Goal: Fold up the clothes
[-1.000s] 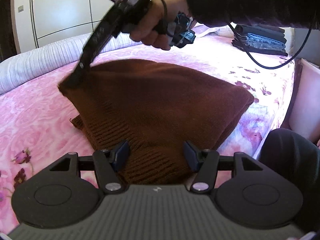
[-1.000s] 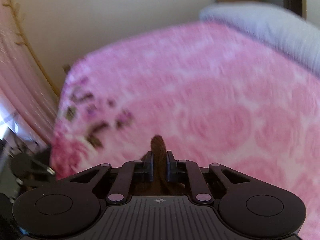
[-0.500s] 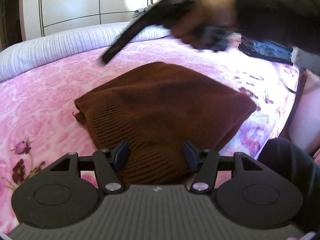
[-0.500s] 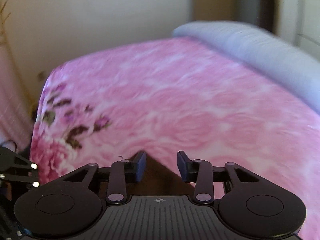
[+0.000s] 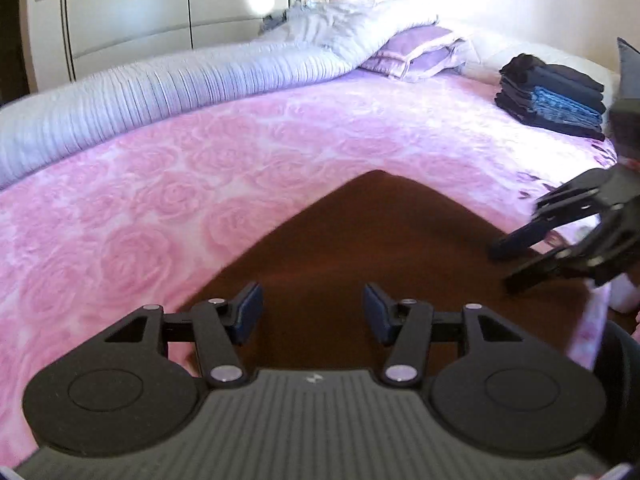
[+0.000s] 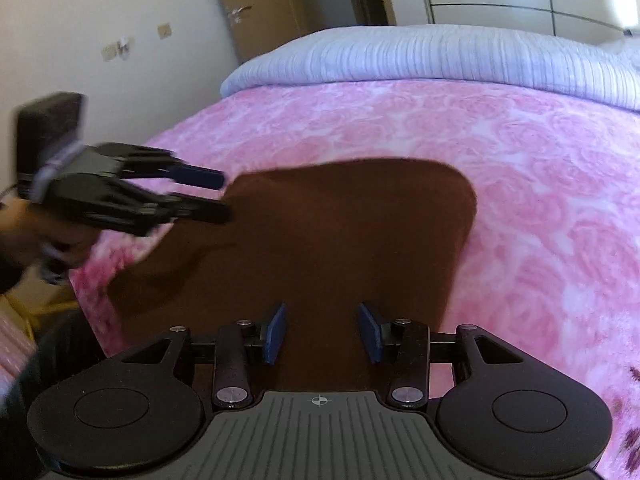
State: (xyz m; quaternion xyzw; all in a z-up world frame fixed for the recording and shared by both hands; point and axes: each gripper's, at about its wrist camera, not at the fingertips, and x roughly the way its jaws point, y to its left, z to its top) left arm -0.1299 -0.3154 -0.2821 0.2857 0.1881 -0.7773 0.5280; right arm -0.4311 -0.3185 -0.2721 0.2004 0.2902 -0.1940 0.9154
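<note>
Brown sweater (image 5: 372,248): it is laid folded and flat on the pink rose-patterned bedspread (image 5: 168,184), near the edge of the bed.
Left gripper (image 5: 312,314): its jaws are seen half open over the sweater; they have just been closing slightly, and nothing is held.
Right gripper (image 6: 322,332): its jaws have just been opening; they are parted above the sweater, and nothing is gripped.
Stack of folded dark clothes (image 5: 552,96): it is placed well apart, at the far side of the bed.
</note>
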